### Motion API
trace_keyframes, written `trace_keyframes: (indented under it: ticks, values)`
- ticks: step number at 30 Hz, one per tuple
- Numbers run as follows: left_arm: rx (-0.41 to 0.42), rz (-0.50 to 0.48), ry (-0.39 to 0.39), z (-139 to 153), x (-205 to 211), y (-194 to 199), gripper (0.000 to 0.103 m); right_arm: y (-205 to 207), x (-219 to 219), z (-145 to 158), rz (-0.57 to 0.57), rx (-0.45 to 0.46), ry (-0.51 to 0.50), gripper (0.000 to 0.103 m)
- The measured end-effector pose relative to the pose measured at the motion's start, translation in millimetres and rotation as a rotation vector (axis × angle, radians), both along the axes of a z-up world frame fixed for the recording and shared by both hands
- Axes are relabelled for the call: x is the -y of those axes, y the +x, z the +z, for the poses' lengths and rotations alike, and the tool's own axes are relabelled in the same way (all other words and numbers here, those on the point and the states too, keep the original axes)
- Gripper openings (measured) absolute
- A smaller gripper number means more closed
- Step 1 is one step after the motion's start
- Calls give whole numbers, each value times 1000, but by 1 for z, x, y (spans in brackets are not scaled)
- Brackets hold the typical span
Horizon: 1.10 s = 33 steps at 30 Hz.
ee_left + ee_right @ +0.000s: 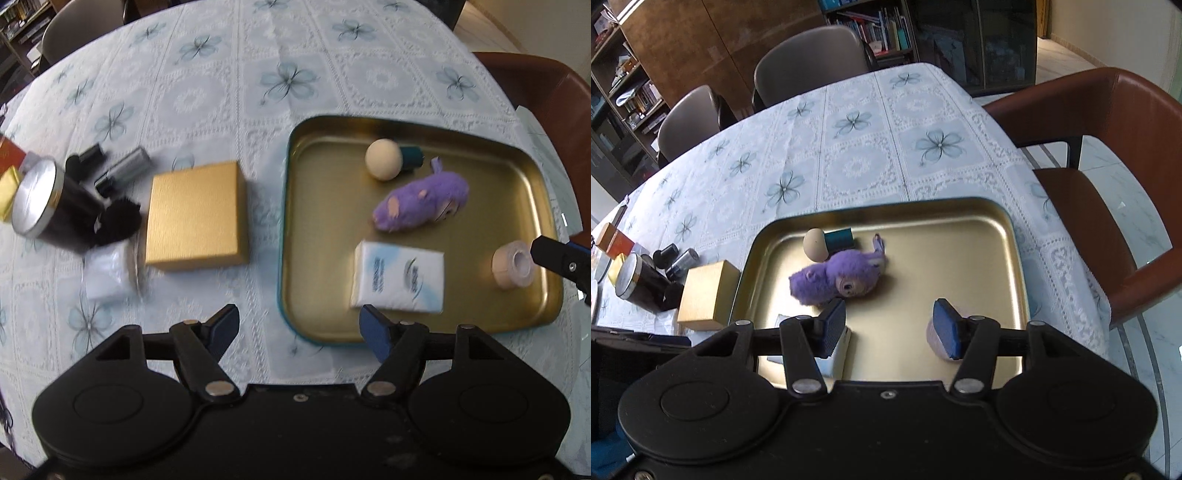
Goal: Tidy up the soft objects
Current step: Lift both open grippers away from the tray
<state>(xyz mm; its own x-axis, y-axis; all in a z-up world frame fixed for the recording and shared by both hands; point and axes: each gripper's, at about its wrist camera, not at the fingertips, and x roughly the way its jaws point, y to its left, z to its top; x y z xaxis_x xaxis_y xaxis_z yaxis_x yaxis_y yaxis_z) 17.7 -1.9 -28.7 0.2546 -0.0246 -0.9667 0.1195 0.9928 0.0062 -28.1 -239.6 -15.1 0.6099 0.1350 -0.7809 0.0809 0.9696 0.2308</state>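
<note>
A gold metal tray holds a purple plush toy, a cream ball, a teal spool, a tissue pack and a beige tape roll. My left gripper is open and empty above the tray's near left edge. My right gripper is open and empty over the tray, its right finger in front of the tape roll. A black fluffy thing and a white soft pack lie left on the table.
A gold box sits left of the tray. A black tin with a silver lid, small black and silver cylinders and small boxes lie further left. A brown chair stands at the right; grey chairs behind.
</note>
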Motion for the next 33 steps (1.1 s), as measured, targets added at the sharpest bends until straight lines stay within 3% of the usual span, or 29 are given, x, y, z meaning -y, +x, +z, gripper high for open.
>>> trace_keyframes:
  ticks: [7,14,23,33]
  values:
    - [-3,16,-21,1,-20,-4,70,3,-21,-1,13,-22,-33,53]
    - [24,-60,-55,8,-19,1,70,-1,-41,1,-16,-27,-119,53]
    - [14,-120,-62,4,-21,1,71,-8,-51,-3,-60,-53,-109,53]
    - [-1,-75,-43,0,-39,-3,73,-2,-65,-6,-39,-71,-98,53]
